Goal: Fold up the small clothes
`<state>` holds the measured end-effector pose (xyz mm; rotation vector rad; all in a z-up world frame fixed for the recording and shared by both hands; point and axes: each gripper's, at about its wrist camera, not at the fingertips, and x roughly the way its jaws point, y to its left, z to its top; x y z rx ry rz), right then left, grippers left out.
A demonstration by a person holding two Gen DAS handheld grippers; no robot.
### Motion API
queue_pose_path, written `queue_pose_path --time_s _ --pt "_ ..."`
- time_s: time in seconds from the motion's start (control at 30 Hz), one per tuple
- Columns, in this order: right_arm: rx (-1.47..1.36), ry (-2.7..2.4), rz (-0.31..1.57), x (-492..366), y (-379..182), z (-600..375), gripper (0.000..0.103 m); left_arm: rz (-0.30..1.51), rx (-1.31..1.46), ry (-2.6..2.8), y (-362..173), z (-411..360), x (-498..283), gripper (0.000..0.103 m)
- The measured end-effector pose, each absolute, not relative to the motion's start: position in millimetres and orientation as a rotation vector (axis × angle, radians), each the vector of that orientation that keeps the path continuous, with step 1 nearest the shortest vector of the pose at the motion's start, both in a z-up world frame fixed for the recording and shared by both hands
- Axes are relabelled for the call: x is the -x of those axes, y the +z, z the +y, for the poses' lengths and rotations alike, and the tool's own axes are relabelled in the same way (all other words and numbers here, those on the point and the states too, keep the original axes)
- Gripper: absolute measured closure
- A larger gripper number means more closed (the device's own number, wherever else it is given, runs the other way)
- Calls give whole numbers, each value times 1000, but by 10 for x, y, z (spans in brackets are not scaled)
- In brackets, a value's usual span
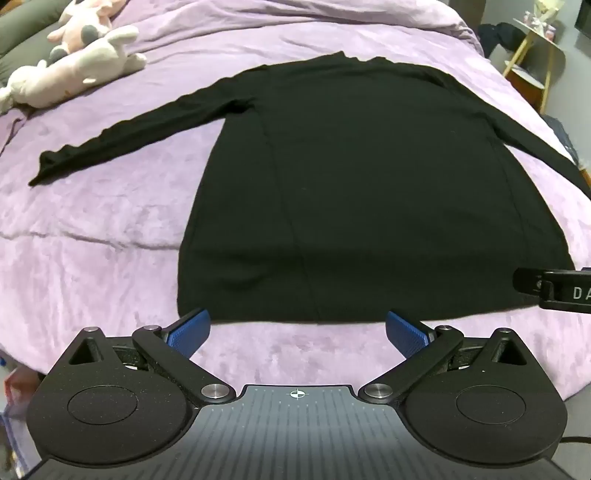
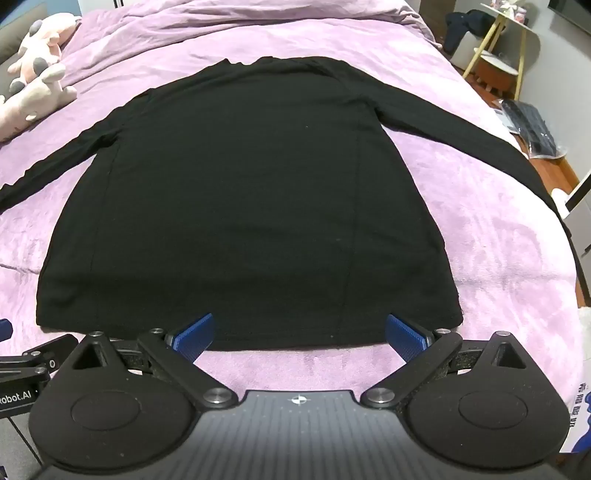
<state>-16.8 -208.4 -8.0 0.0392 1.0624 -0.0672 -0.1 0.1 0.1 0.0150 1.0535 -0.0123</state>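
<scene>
Plush toys [image 1: 81, 55]: far ahead, left of left gripper, lying on the blanket's far-left part, beside a grey cushion [image 1: 22, 29].
Blanket [image 1: 110, 229]: purple, fuzzy, spread over the whole bed under both grippers.
Left gripper [image 1: 297, 330]: jaws spread wide, nothing between, blue pads [image 1: 190, 330] just short of the shirt's near hem.
Shirt [image 1: 369, 184]: black, long-sleeved, flat on the blanket straight ahead of both grippers, hem nearest, collar farthest, sleeves stretched out to either side.
Right gripper [image 2: 299, 334]: jaws spread wide, empty, tips at the hem's edge.
Side table [image 2: 495, 59]: yellow-legged, far ahead to the right, past the bed's edge.
Dark clothes [image 2: 465, 26]: heaped just left of that table.
Keyboard [image 2: 532, 127]: bagged, on the floor right of the bed.
</scene>
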Motion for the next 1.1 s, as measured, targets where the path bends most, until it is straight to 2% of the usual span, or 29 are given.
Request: queue_pose_path --time_s 1.1 --pt "-45 -61 1069 168 -53 -2061 4 1079 21 -42 -8 -2 25 0"
